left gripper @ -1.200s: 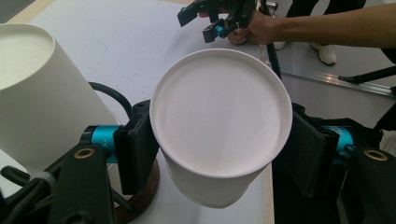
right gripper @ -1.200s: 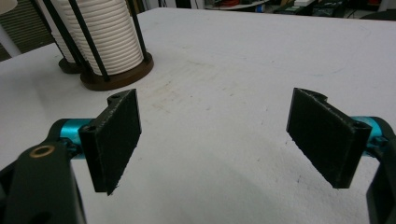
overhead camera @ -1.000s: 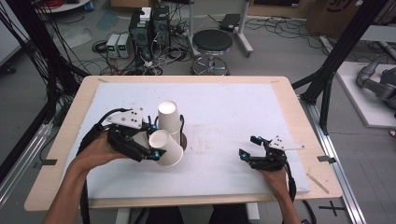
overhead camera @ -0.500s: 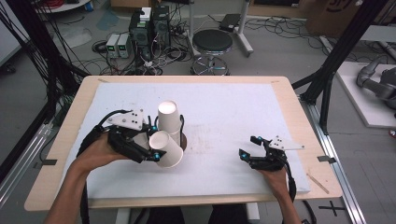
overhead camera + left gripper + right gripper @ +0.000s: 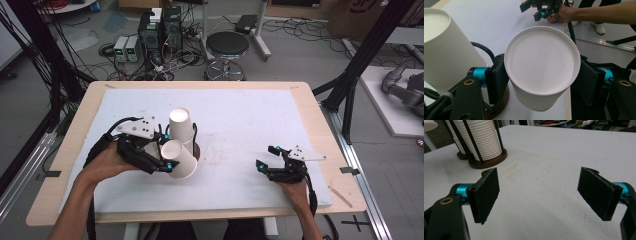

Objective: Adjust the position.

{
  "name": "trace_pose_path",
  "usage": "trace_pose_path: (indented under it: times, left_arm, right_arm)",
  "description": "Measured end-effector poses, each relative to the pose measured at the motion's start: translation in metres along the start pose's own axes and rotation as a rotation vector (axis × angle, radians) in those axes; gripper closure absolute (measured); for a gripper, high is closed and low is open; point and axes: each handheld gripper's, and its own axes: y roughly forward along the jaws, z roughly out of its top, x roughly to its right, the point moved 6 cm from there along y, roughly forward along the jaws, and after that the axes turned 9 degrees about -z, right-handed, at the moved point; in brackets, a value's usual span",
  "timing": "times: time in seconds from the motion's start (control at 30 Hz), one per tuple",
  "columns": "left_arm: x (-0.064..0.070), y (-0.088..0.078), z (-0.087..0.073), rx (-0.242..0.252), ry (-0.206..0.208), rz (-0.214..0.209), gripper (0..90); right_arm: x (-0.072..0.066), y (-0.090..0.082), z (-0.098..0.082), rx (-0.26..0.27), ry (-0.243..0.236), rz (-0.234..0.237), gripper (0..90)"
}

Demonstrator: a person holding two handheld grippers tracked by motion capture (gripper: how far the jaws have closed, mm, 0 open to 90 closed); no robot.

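A white paper cup (image 5: 179, 159) lies tilted on its side between the jaws of my left gripper (image 5: 167, 156), which is shut on it. In the left gripper view the cup's flat bottom (image 5: 541, 62) faces the camera, with a black pad pressed on each side. Just behind it stands a stack of white cups (image 5: 181, 125) upside down in a black-rod holder on a round dark wooden base (image 5: 196, 149). My right gripper (image 5: 266, 159) rests low at the table's right, open, with nothing between its pads (image 5: 485, 193). The stack (image 5: 482, 140) stands to its far left.
A white mat (image 5: 240, 120) covers the wooden table (image 5: 310, 105). Behind the table are a black stool (image 5: 227, 47) and electronics with cables (image 5: 160, 30) on the floor. Black frame posts stand at both sides.
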Motion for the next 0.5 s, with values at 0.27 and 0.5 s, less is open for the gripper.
trace_pose_path:
  times: [0.27, 0.5]
  left_arm:
    - [0.0002, 0.0039, 0.0012, 0.000, 0.000, -0.004, 33.3]
    - [-0.0002, 0.0054, 0.0039, 0.010, 0.007, -0.004, 33.3]
  right_arm:
    - [0.0011, 0.0003, 0.0008, 0.001, 0.012, 0.018, 18.2]
    - [-0.0002, 0.0007, 0.0010, -0.014, 0.008, 0.022, 18.3]
